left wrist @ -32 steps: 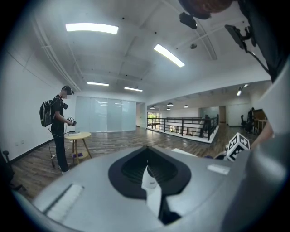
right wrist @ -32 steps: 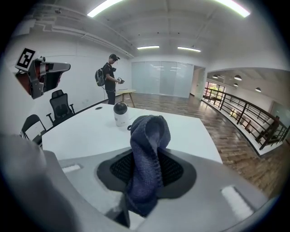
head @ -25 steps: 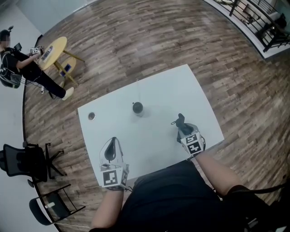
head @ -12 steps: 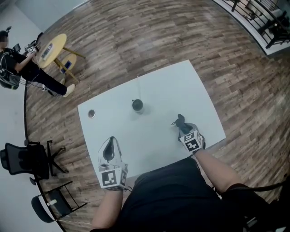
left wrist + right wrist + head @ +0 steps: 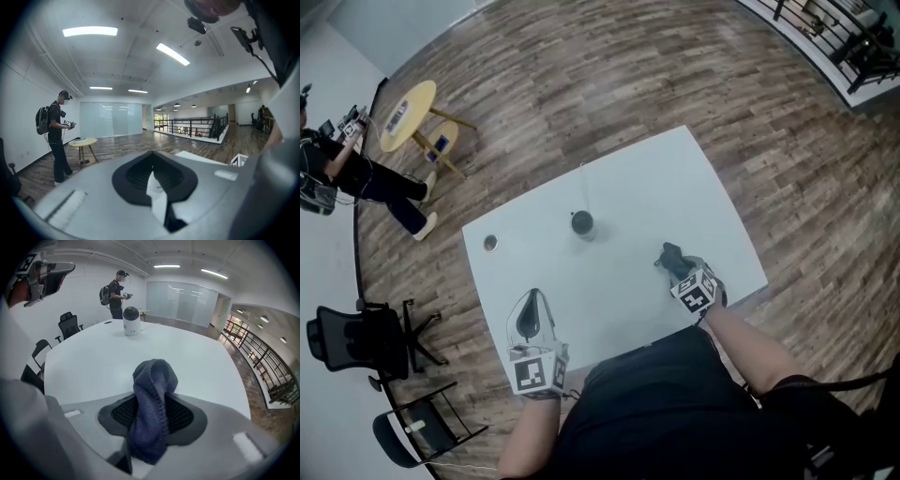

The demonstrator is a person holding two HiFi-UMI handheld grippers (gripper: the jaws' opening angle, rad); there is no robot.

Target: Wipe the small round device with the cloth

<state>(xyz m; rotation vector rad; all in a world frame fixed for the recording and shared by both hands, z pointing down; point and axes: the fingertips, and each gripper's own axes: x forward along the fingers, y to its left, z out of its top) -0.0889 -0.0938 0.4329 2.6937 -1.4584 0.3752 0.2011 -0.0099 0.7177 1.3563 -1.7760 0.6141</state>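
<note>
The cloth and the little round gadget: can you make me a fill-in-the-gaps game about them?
1. The blue cloth sits between the jaws of the ___ claw.
2. The small round device stands on the ___ table.
3. The person beyond the table wears a ___.
Missing words: right; white; backpack.
Those jaws have just been opening, with the cloth between them.
</note>
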